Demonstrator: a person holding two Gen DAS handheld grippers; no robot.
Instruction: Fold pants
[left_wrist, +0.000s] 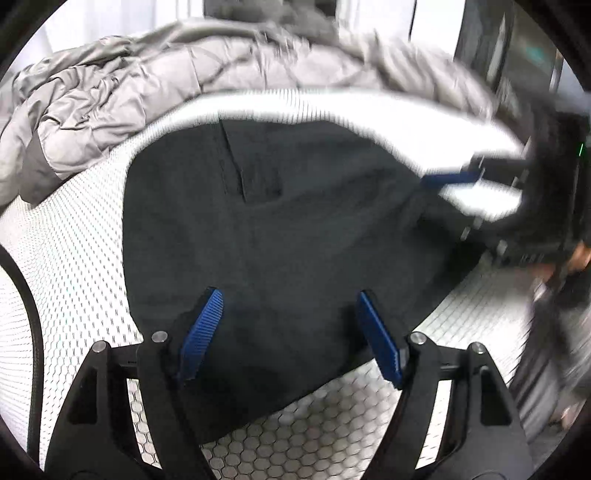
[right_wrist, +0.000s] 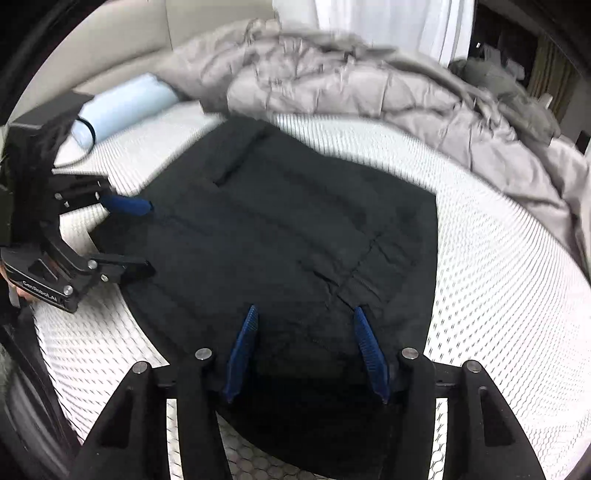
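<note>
Beneath both spread tools: folded black fabric pants, flat on white mesh mattress. Left gripper and right gripper gaping, empty. Probably released to let the fold settle.

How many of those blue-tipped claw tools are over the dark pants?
2. The left gripper hovers open over one end of the pants; the right gripper hovers open over the other end. Each shows at the edge of the other's view. None seems hidden.

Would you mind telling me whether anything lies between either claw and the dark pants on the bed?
Nothing visible does. The left claw and right claw both stand open directly above the dark pants, with no object between. The grey comforter sits bunched behind the pants.
</note>
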